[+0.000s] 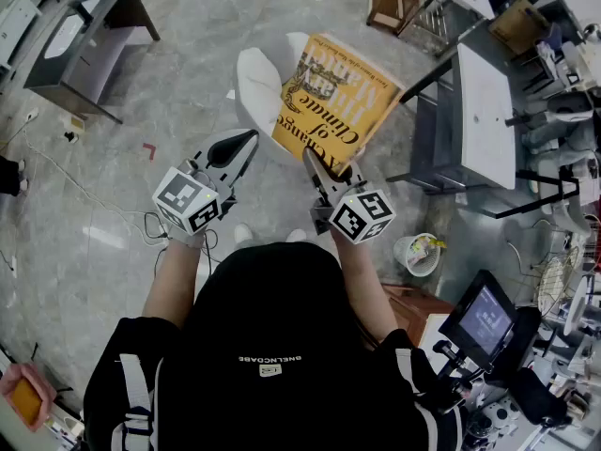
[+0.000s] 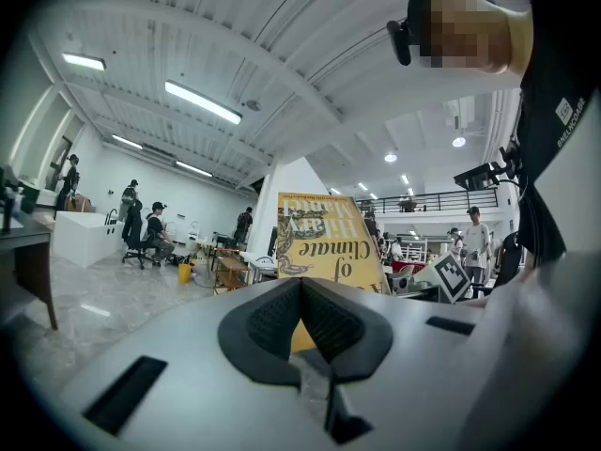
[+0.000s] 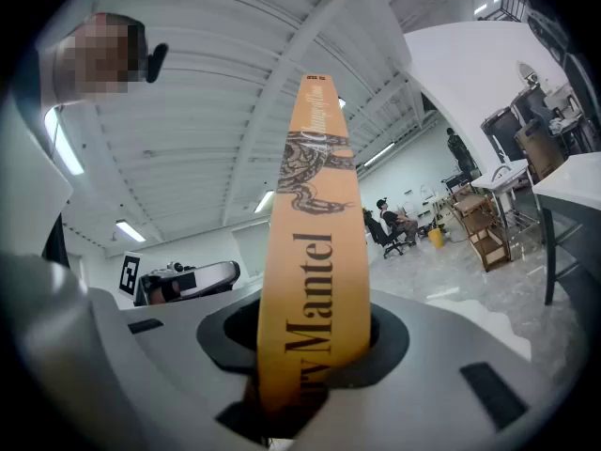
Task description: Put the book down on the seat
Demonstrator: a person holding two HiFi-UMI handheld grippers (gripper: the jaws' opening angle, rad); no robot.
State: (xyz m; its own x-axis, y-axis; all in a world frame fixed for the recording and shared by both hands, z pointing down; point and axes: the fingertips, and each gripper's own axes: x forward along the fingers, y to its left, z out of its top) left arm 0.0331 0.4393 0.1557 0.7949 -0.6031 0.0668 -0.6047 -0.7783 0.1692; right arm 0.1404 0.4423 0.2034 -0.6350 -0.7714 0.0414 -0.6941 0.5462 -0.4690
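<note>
A yellow book (image 1: 336, 97) with black cover lettering is held up in the air, and my right gripper (image 1: 324, 172) is shut on its lower edge. In the right gripper view its orange spine (image 3: 315, 252) rises straight up between the jaws of the right gripper (image 3: 310, 346). Beneath the book stands a white seat (image 1: 258, 85), partly hidden by it. My left gripper (image 1: 233, 150) hovers just left of the book, shut with nothing in it. In the left gripper view the left gripper (image 2: 302, 294) has its pads meeting, and the book cover (image 2: 324, 247) stands beyond them.
A dark desk (image 1: 84, 36) stands at the far left. A grey table with a white top (image 1: 484, 111) is close on the right of the book. A white bucket (image 1: 416, 255) and a monitor (image 1: 484, 319) sit lower right. Cables (image 1: 94, 195) trail over the marble floor.
</note>
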